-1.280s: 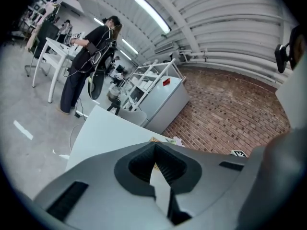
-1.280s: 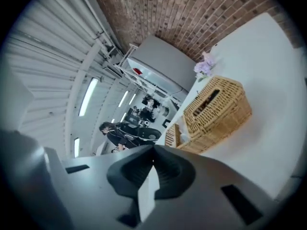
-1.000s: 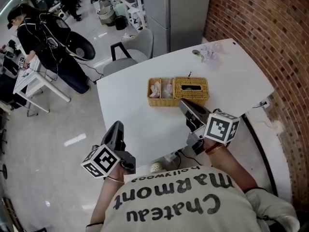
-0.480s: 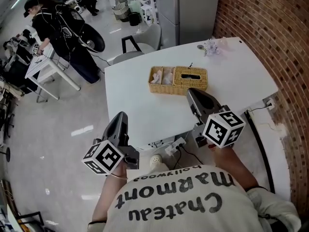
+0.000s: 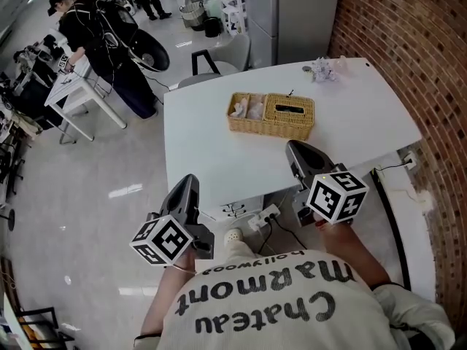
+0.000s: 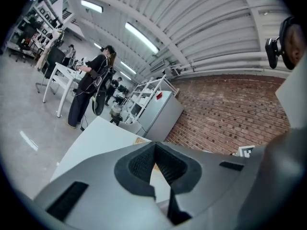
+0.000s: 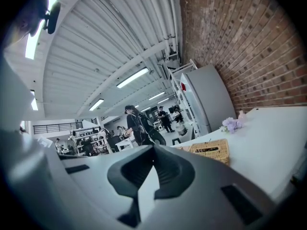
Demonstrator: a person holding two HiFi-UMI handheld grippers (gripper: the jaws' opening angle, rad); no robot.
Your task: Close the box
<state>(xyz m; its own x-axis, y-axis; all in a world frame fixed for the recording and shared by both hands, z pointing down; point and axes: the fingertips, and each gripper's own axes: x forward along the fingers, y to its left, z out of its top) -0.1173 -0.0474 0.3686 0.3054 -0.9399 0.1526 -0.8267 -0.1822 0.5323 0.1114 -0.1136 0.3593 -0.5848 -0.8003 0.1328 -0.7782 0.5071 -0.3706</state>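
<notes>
The wicker box [image 5: 271, 115] lies nine-to-three at 11 o'clock of the nearer right hand-held gripper [image 5: 296, 153], which, like the left hand-held gripper [image 5: 188, 187], is pressed together, empty.

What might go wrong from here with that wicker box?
1. The wicker box sits loose on the smooth white table; a push from the shut right gripper may just slide it.
2. White items lie in its open left part and could snag or spill.
3. A power strip lies by the person's shoe: a trip risk.

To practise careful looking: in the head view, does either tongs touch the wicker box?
No: left tongs and right tongs sit short of the wicker box.
</notes>
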